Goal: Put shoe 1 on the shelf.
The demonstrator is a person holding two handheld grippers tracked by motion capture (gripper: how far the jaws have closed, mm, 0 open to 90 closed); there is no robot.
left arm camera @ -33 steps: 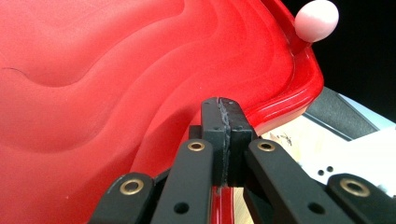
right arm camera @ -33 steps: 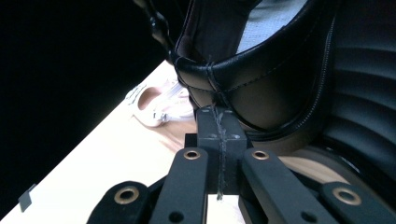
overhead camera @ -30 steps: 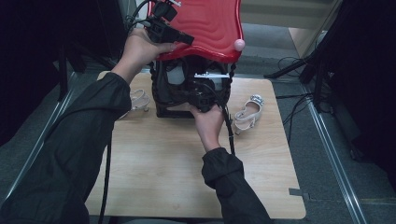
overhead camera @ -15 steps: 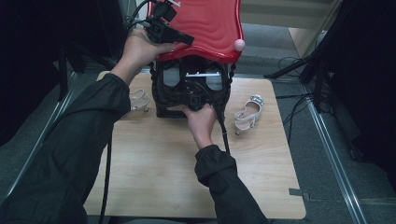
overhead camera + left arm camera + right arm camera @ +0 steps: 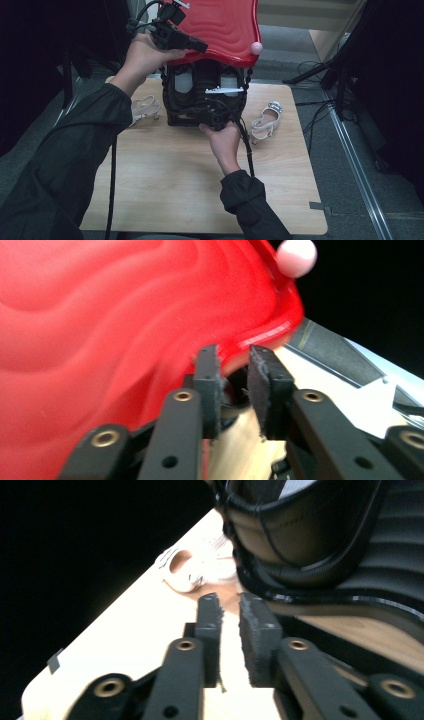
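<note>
Left claw (image 5: pixel 232 372) up at the red lid's (image 5: pixel 225 27) near edge, jaws a narrow gap apart with that edge (image 5: pixel 250 342) at their tips; whether pinching it, cannot tell. Left hand (image 5: pixel 142 52) wrapped round the tool, lid raised and tilted above the black case (image 5: pixel 205 95). Pink ball (image 5: pixel 297 257) on the lid's rim, up and to the right of the jaws; same ball (image 5: pixel 256 48) at the lid's right corner from above.

Right claw (image 5: pixel 230 612) low at the case's front, jaws slightly apart, nothing between them. Right hand (image 5: pixel 225 142) just behind it on the tabletop (image 5: pixel 175 175). Curved black case wall (image 5: pixel 320 550) looming close on the right of the jaws. Pale sandal (image 5: pixel 192 570) ahead past the tips, near the tabletop's edge.

Case open under the lid, light shapes inside, too dim to make out. One sandal (image 5: pixel 145 107) left of the case, another (image 5: pixel 265 120) to its right, both apart from the claws.
</note>
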